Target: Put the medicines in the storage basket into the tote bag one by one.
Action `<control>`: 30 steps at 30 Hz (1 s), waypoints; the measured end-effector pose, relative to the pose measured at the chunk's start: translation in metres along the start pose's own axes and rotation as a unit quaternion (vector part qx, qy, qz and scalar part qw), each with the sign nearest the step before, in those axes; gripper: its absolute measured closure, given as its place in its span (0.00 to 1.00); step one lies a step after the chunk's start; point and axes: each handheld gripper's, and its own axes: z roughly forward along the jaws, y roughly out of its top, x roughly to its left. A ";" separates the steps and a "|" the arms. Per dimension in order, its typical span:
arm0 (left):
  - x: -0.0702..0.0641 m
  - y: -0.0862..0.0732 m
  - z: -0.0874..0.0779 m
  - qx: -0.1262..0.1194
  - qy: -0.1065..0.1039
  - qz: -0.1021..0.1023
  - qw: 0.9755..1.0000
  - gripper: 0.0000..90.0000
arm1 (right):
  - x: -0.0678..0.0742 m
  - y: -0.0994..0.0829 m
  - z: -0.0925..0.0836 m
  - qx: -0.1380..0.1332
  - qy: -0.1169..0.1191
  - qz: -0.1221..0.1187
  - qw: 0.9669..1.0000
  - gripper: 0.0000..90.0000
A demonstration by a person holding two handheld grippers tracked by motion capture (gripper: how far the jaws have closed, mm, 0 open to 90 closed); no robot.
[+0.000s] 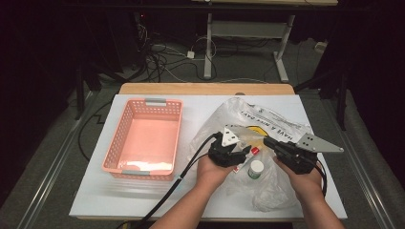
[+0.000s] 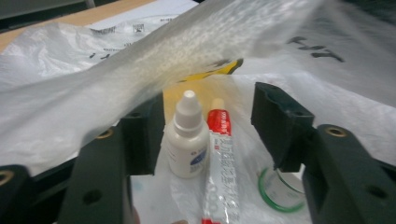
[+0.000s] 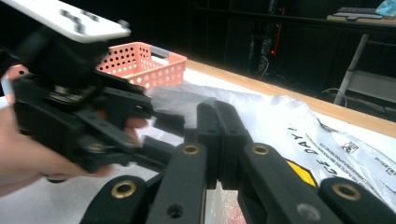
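— Holding the plastic bag (image 1: 267,124) open was the right claw (image 3: 215,140), clenched on a fold of its upper layer and lifting it off the surface (image 1: 143,200).

— And the left claw (image 2: 208,135)?

— Released, its jaws spread and pressing on nothing. Between them, inside the bag's mouth, stood a small white dropper bottle (image 2: 187,140), with a red-and-white tube (image 2: 220,163) touching its side. A green-rimmed lid (image 2: 275,191) lay nearby.

— So how should that grab have gone?

— I'd judge it best to centre on the bottle alone, nudge clear of the tube, close gently, then carry it to the pink basket (image 1: 143,138) at the left.
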 end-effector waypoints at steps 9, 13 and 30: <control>-0.018 -0.020 -0.042 0.005 -0.025 0.030 0.999 0.33 | 0.000 0.002 -0.003 -0.005 -0.003 -0.002 1.000 1.00; -0.024 -0.039 -0.055 0.030 -0.043 0.026 0.998 0.33 | 0.000 0.002 -0.006 -0.007 -0.005 -0.001 1.000 1.00; -0.021 -0.076 -0.020 0.180 0.002 0.001 0.984 0.05 | 0.002 -0.003 -0.014 0.006 -0.015 -0.004 1.000 1.00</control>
